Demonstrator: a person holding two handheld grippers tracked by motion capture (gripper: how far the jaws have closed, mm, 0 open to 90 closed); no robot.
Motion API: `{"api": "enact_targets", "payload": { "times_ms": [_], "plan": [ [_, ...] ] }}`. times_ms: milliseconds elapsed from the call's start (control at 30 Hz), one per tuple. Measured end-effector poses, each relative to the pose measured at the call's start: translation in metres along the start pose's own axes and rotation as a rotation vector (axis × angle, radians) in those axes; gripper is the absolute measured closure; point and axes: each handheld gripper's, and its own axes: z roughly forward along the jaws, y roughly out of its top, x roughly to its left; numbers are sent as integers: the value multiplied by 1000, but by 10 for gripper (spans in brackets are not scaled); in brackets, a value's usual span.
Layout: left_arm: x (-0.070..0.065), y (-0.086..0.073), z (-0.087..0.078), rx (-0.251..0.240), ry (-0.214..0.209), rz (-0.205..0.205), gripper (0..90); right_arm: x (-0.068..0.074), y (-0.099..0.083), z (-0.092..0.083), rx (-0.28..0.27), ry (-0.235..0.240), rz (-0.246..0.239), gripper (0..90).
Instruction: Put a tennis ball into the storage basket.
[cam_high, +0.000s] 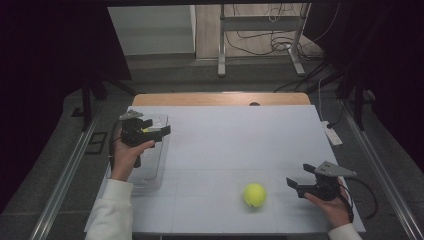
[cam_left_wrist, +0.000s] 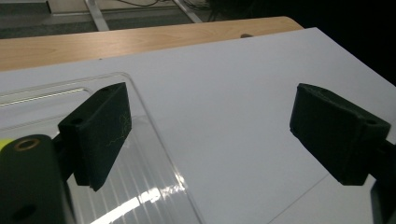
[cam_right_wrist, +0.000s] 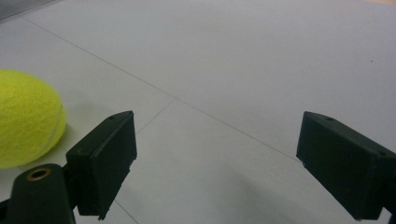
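Over the clear plastic tray (cam_high: 150, 170) at the table's left edge: left gripper (cam_high: 162, 131) held above the tray's far end, jaws apart with nothing between them, pointing toward the table's middle. Seen along its own jaws, left gripper (cam_left_wrist: 210, 126) spread wide over white table sheet (cam_left_wrist: 243, 93), tray rim (cam_left_wrist: 154, 135) passing under the left-hand pad, wooden table edge (cam_left_wrist: 140, 39) beyond. At the near right of the table, right gripper (cam_high: 295, 186) resting low in the hand, jaws likewise parted and empty, aimed leftward at the tennis ball (cam_high: 254, 194). Yellow tennis ball lying on the white sheet near the front edge, just beside the right gripper's tips yet not touching them, well apart from the tray. From the right gripper view, ball (cam_right_wrist: 25, 119) sitting just outside the left-hand pad, right gripper (cam_right_wrist: 217, 163) open over bare sheet.
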Motion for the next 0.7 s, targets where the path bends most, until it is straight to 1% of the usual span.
{"api": "enact_targets", "payload": {
  "times_ms": [33,200,367,600,700],
  "plan": [
    [0,0,0,0,0,0,137,0,0,0,0,0,0,124],
    [-11,1,-1,-6,-27,27,137,0,0,-1,1,-2,0,124],
    [-18,2,-1,-15,-54,39,137,0,0,-1,2,0,-1,124],
    [-32,2,3,-2,-88,84,138,0,0,1,3,4,-5,123],
    [-37,2,4,0,-101,91,138,0,0,1,5,3,-4,124]
  ]
}}
